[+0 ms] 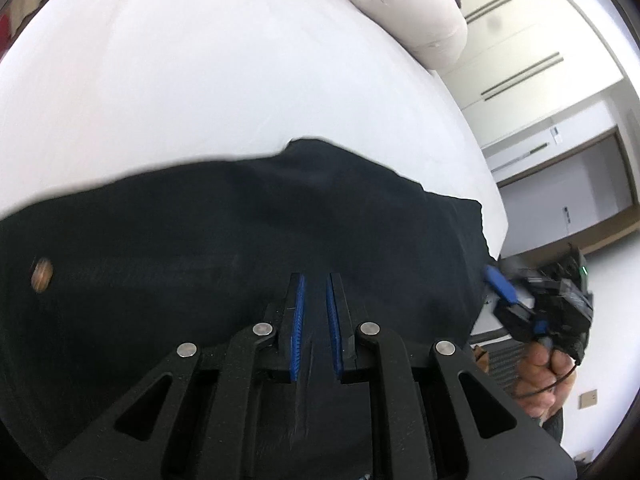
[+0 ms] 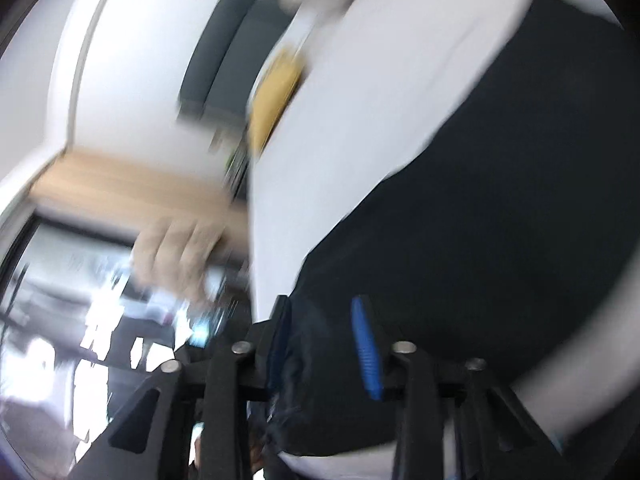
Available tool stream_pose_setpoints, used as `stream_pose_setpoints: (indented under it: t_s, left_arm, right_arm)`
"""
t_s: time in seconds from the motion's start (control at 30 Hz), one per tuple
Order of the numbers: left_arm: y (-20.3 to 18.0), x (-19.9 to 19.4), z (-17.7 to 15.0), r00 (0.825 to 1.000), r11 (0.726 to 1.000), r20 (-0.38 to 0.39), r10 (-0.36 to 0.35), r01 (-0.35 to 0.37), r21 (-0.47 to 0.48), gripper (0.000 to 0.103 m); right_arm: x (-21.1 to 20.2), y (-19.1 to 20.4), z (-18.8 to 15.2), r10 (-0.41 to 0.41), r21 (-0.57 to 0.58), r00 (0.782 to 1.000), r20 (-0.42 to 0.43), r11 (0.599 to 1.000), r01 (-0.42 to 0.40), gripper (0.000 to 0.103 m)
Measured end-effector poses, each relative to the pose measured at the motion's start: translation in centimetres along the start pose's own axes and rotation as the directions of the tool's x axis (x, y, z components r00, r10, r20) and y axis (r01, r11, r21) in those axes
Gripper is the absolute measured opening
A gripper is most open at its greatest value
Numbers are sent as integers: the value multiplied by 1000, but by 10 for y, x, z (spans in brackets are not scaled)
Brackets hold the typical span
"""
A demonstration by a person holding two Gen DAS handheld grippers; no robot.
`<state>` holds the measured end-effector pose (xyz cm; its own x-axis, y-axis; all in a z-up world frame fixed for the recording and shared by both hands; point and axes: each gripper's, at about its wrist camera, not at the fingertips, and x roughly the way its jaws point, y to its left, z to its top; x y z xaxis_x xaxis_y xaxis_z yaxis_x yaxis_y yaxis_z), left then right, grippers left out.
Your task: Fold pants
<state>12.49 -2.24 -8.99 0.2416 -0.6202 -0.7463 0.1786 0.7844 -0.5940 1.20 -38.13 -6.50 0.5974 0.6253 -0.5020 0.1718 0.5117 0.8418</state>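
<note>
Two hand-held grippers, black frames with blue pads, recorded over one pair of black pants (image 1: pixel 280 240) spread on a white bed (image 1: pixel 200 80). Left hand-held gripper (image 1: pixel 316 292): jaws nearly closed, a narrow slot between the pads, a ridge of the black cloth pinched up in that slot. Right hand-held gripper (image 2: pixel 320 320): jaws partly apart, a bunch of the pants' fabric lying between them against the left-side pad; whether both pads press on it cannot be told, the view being blurred. In the left wrist view it appears at the pants' right edge, carried by a person's hand (image 1: pixel 544 376). Pants: one brown button (image 1: pixel 41 274) near their left end. Also present: one pale rolled duvet (image 1: pixel 400 4) at the far side of the bed; white wardrobe doors (image 1: pixel 532 40) beyond; one yellow item (image 2: pixel 276 96) on the bed, blurred.
</note>
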Motion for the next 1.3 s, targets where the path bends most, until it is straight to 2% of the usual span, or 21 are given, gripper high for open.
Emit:
stream_pose_setpoints:
  t_s: [0.1, 0.17, 0.2, 0.23, 0.3, 0.4, 0.47, 0.53, 0.57, 0.63, 0.67, 0.7, 0.8, 0.83, 0.87, 0.93, 1.0, 1.03, 1.1, 1.17, 1.3]
  left_arm:
    - [6, 28, 12, 996, 998, -58, 62, -62, 1, 12]
    - [22, 41, 15, 997, 999, -61, 37, -39, -37, 6]
    - [31, 42, 16, 999, 998, -49, 15, -18, -62, 5]
    - [39, 40, 17, 999, 996, -40, -21, 18, -90, 5]
    - [49, 36, 16, 999, 994, -19, -42, 39, -104, 4]
    - [54, 35, 16, 999, 993, -4, -53, 52, -106, 4]
    - [53, 34, 15, 999, 994, -1, -46, 46, -100, 4]
    - [52, 32, 16, 999, 994, 0, -45, 45, -100, 4]
    - [51, 32, 17, 999, 995, -3, -38, 38, -96, 4]
    - [37, 24, 19, 1000, 996, -5, 20, -20, -92, 4]
    - [26, 20, 23, 1000, 997, 6, 15, -15, -80, 4]
    - [7, 18, 28, 1000, 998, 21, -22, 23, -51, 4]
    - [-56, 39, 43, 995, 992, -6, -101, 101, 73, 4]
    - [-76, 54, 45, 991, 985, -28, -128, 131, 110, 4]
    - [-86, 67, 47, 988, 980, -46, -150, 155, 123, 4]
    - [-91, 99, 49, 985, 983, -99, -138, 148, 104, 4]
    - [-75, 124, 45, 986, 993, -144, -79, 91, 79, 4]
    - [-61, 127, 42, 981, 990, -145, -133, 138, 29, 4]
    - [-42, 118, 39, 977, 986, -133, -165, 164, -17, 3]
    - [-35, 102, 37, 985, 992, -123, -123, 126, 17, 3]
    - [1, 66, 28, 993, 997, -86, -81, 79, -21, 3]
  right_arm:
    - [77, -18, 11, 15, 25, 984, -179, 1000, -11, 11]
    - [106, -46, 19, -101, 36, 968, -228, 993, 112, 0]
    - [107, -55, 24, -66, 53, 972, -227, 995, 80, 0]
    - [100, -64, 32, -24, 69, 981, -191, 997, 38, 0]
    - [69, -76, 56, -82, 56, 993, -83, 995, 86, 0]
    - [6, -121, 103, -162, 169, 980, 113, 975, 142, 0]
    - [-42, -150, 131, -234, 244, 943, 236, 954, 176, 0]
    - [-95, -166, 155, -365, 317, 864, 346, 912, 259, 0]
    - [-120, -169, 162, -445, 370, 812, 378, 877, 308, 0]
    - [-151, -159, 164, -490, 412, 764, 420, 853, 321, 7]
    - [-157, -150, 163, -480, 393, 764, 431, 862, 319, 7]
    - [-154, -133, 157, -423, 336, 793, 438, 895, 292, 7]
    - [-93, -84, 120, -177, 141, 933, 312, 980, 138, 7]
    - [-59, -71, 100, -90, 96, 971, 220, 993, 70, 7]
    - [-32, -65, 87, -38, 80, 989, 145, 996, 26, 7]
    - [18, -64, 57, 4, 87, 1000, 16, 996, -6, 7]
    - [45, -83, 44, -37, 113, 998, -55, 993, 43, 0]
    - [46, -96, 46, -49, 133, 997, -55, 990, 56, 0]
    - [26, -112, 58, -28, 140, 1000, -3, 990, 28, 0]
    - [-4, -121, 77, -126, 113, 990, 71, 987, 117, 0]
    - [-75, -167, 100, -201, 210, 953, 226, 965, 154, 0]
